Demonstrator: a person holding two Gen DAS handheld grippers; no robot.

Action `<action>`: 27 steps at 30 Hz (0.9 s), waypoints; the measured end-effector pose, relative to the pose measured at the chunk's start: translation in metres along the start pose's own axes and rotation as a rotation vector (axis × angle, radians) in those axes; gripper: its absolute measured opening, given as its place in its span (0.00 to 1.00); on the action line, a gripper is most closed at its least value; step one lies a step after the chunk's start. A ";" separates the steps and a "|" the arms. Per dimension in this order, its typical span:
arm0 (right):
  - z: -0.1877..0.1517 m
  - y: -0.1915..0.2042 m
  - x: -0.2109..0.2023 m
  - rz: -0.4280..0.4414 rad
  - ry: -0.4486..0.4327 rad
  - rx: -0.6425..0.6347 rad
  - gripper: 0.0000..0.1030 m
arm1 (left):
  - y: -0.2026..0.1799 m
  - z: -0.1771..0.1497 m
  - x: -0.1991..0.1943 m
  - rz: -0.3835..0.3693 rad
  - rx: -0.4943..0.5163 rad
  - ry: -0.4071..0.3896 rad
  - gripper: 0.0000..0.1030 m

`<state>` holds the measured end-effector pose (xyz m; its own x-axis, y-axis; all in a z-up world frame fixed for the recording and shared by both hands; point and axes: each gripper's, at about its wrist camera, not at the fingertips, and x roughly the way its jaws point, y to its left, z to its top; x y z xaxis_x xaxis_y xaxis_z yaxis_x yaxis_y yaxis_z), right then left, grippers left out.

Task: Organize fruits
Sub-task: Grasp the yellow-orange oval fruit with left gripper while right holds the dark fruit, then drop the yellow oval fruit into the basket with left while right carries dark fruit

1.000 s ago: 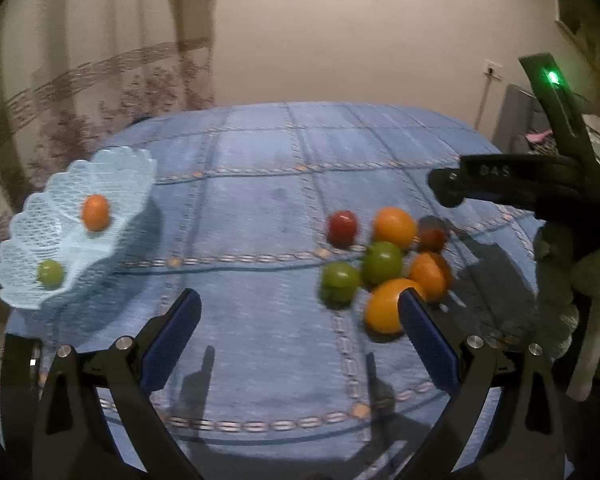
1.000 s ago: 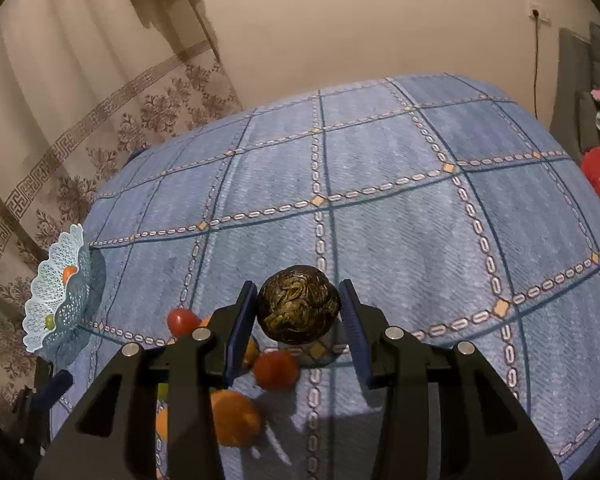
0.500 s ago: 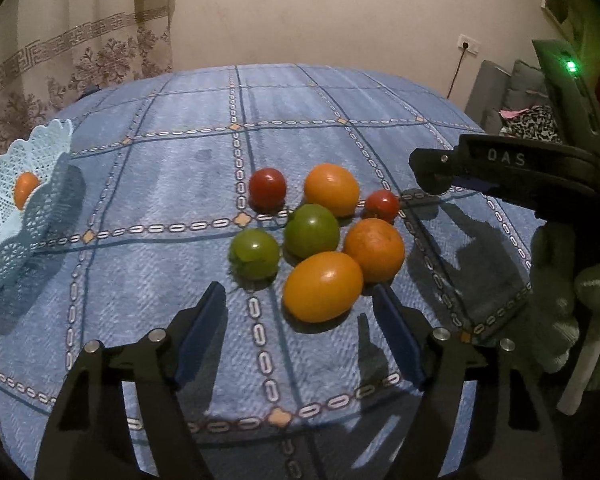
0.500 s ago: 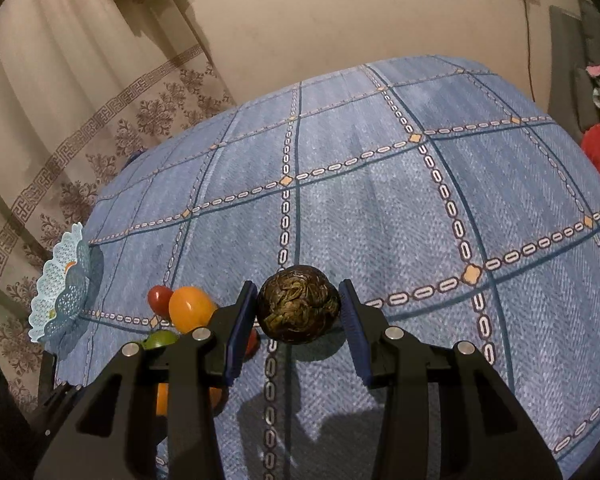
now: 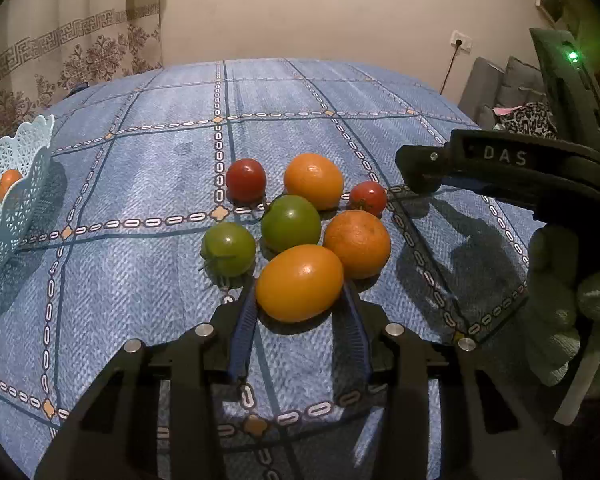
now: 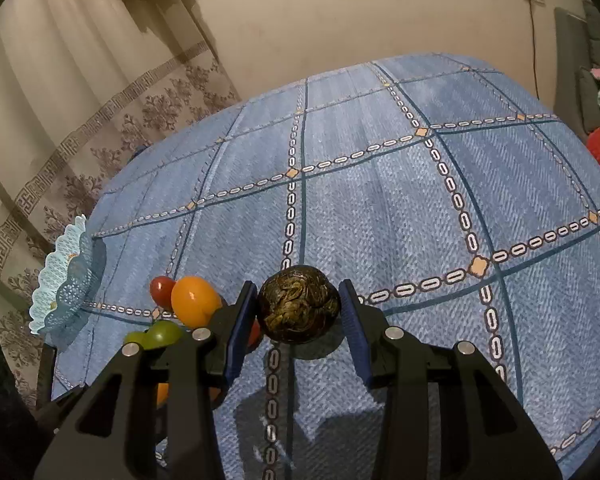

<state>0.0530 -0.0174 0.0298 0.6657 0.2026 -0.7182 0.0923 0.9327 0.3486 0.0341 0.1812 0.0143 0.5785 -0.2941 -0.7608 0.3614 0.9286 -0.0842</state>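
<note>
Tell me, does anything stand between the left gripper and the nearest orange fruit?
No. The left gripper already has the nearest orange fruit between its fingers, with nothing in between. A green tomato and another orange sit close beside the fingers.

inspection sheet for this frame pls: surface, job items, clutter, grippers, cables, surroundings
Surface: blue patterned tablecloth.
Job's things: seven loose fruits clustered; nearest is the orange fruit. Light blue basket at left edge, an orange one inside.
Clutter: nothing seen.
Grippers: left gripper pads either side of the orange fruit, contact unclear; right gripper shut on dark mottled fruit, apparently above the cloth.
Cables: black cord hanging from wall socket.
Surroundings: patterned curtain, beige wall, grey sofa.
</note>
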 end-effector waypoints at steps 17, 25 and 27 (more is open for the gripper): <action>-0.003 0.004 0.002 -0.022 -0.004 0.000 0.41 | 0.021 -0.003 -0.037 0.038 -0.043 -0.059 0.41; -0.007 0.015 0.001 -0.022 -0.005 -0.015 0.41 | 0.056 0.003 -0.056 0.100 -0.112 -0.109 0.41; -0.007 0.020 0.000 -0.020 -0.005 -0.020 0.41 | 0.067 0.004 -0.061 0.120 -0.132 -0.122 0.41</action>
<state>0.0496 0.0035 0.0319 0.6676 0.1823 -0.7218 0.0905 0.9425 0.3218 0.0255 0.2603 0.0578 0.6987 -0.1969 -0.6877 0.1900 0.9779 -0.0870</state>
